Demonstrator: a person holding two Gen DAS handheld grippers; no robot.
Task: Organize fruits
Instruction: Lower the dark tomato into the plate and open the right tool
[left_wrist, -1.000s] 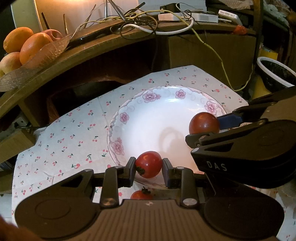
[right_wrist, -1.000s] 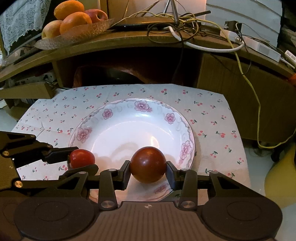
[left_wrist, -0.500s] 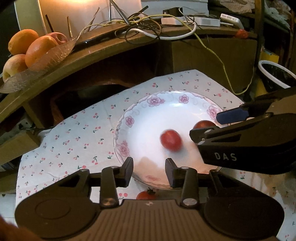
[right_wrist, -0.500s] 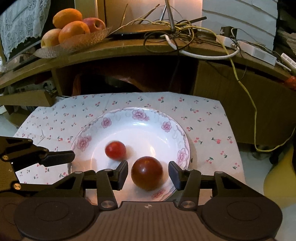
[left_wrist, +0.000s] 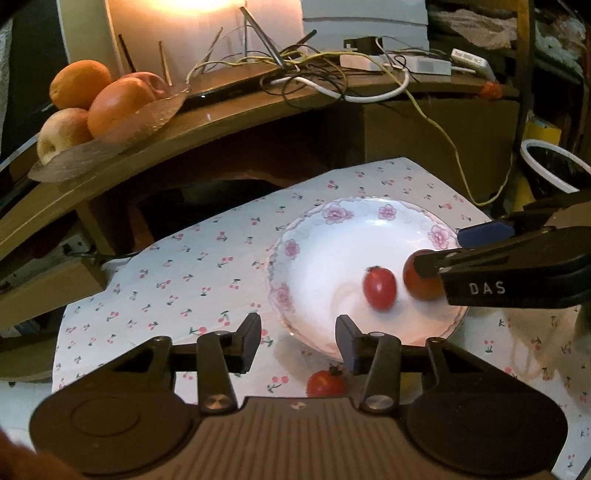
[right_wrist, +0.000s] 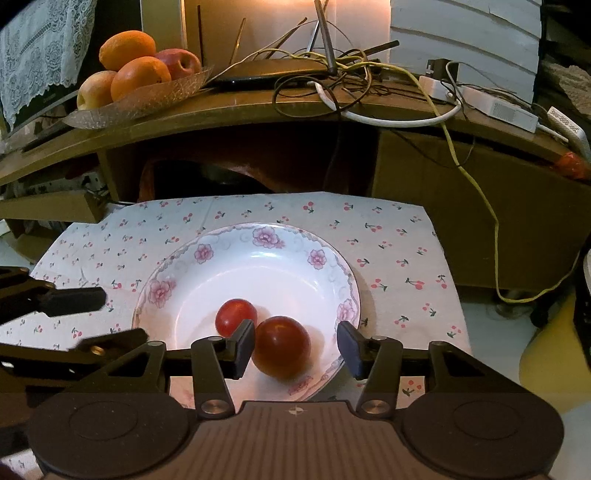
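Surroundings: a glass dish (right_wrist: 140, 101) with oranges and apples is seen on the wooden shelf (right_wrist: 258, 110) behind, beside a tangle of cables (right_wrist: 354, 85) and white adapters.
Obstruction: from the left wrist view, the larger tomato (left_wrist: 419, 280) is partly covered by the right gripper (right_wrist: 295, 345).
Plate: a white flowered plate (right_wrist: 258, 236) is set on the cherry-print cloth (right_wrist: 388, 236).
Fruits: the small tomato (right_wrist: 235, 316) and the larger tomato are lying in the plate, close beside each other; a third tomato (left_wrist: 325, 384) is left on the cloth just outside the rim.
Left gripper (left_wrist: 297, 343): jaws have just been opening, parted, nothing between them.
Right gripper: jaws parted around the larger tomato, a clear gap seen at the right pad; contact at the left pad cannot be told.
Room: dim, warmly lit from behind the shelf.
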